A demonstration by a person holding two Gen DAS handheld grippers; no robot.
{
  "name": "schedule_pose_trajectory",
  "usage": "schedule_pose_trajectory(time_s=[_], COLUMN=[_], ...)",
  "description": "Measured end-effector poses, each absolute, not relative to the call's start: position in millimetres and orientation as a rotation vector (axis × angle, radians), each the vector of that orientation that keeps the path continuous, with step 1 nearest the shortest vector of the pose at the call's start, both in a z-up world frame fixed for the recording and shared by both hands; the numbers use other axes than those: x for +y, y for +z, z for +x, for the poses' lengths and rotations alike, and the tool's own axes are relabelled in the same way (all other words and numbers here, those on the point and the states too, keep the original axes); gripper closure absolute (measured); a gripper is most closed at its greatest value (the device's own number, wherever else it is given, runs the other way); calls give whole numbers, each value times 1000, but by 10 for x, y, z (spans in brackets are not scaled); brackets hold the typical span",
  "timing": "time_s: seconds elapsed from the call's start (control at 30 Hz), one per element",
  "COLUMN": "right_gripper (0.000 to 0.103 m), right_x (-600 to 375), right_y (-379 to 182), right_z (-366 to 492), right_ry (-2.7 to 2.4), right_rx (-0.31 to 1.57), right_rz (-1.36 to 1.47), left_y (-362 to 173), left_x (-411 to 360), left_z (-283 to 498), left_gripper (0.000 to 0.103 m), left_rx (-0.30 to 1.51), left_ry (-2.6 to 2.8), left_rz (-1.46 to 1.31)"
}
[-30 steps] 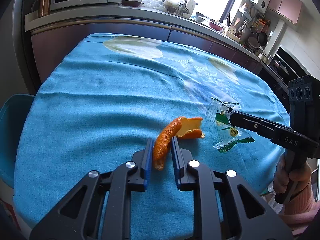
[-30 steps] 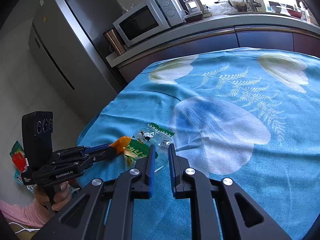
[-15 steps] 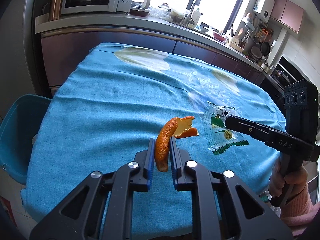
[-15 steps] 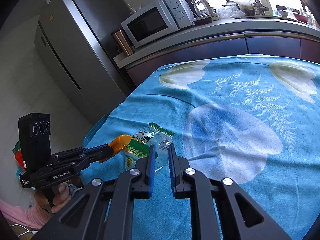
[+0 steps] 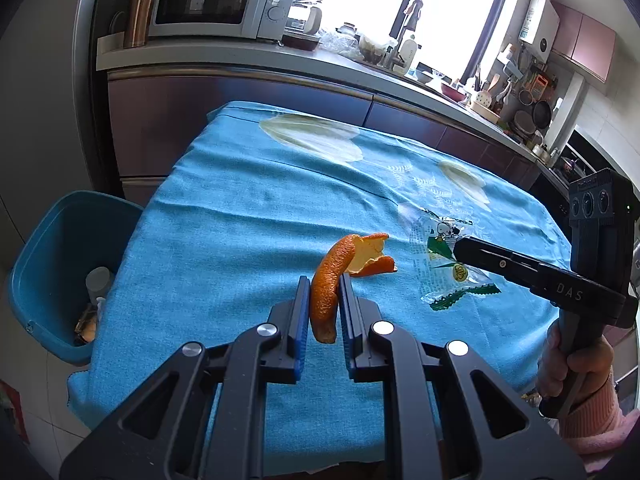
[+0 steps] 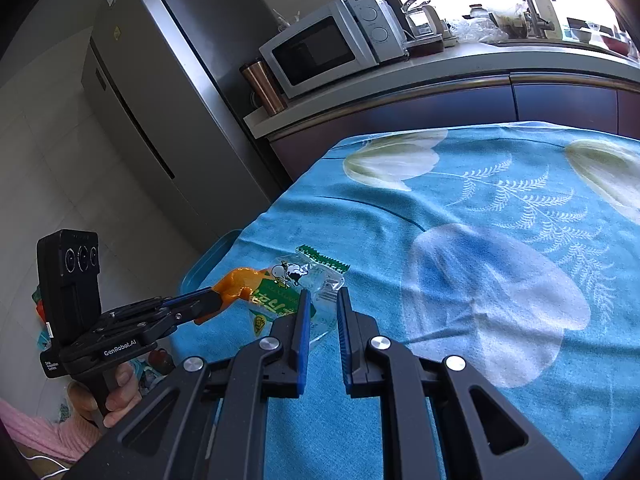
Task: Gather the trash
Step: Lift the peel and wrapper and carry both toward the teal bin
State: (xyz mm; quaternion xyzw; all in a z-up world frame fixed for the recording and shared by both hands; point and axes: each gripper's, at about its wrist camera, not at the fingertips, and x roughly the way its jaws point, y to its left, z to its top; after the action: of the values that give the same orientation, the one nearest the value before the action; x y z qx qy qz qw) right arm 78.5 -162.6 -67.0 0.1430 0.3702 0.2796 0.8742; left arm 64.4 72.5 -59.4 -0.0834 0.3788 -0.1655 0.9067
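Landmark: table under the blue tablecloth (image 5: 224,240).

Left gripper (image 5: 325,304): jaws drawn close on a strip of orange peel (image 5: 332,276). The peel stands between the blue pads, its lower end hanging below them and its curled upper end rising past the fingertips. It appears lifted clear of the cloth, over the near half of the table. In the right wrist view the same peel (image 6: 236,284) shows at the tip of the left gripper (image 6: 216,300), near the table's left edge.

Right gripper (image 6: 322,308): jaws narrow, with a small gap. A clear snack wrapper (image 6: 308,280), green-edged with a cartoon dog print, lies on the cloth directly beyond the fingertips, and its near edge reaches the left pad. Cannot tell whether any of the film is caught between the pads. In the left wrist view the right gripper (image 5: 460,246) reaches in from the table's right side, its tip over the wrapper (image 5: 448,264), which sits just right of the peel.

Beside the table's left edge, on the floor: blue bin (image 5: 44,256), some items already inside.

Beyond the table's far edge: kitchen counter (image 5: 280,60) carrying a white microwave (image 5: 220,0) and a copper tumbler (image 5: 138,10). Grey refrigerator (image 6: 160,100) stands left of the counter.
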Motion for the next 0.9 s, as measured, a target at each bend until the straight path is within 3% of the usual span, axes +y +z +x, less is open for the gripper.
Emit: schedule_pose_trajectory(time_s=[0.9], right_gripper=[91], right_x=[-1305], right_y=[-546], right_z=[881], right_ry=[662], right_rx=[760], right_rz=[294], left_y=[-452], left_x=[1073], left_z=[539], left_gripper=[88], left_rx=[751], left_ry=[-261], left_rz=[-212])
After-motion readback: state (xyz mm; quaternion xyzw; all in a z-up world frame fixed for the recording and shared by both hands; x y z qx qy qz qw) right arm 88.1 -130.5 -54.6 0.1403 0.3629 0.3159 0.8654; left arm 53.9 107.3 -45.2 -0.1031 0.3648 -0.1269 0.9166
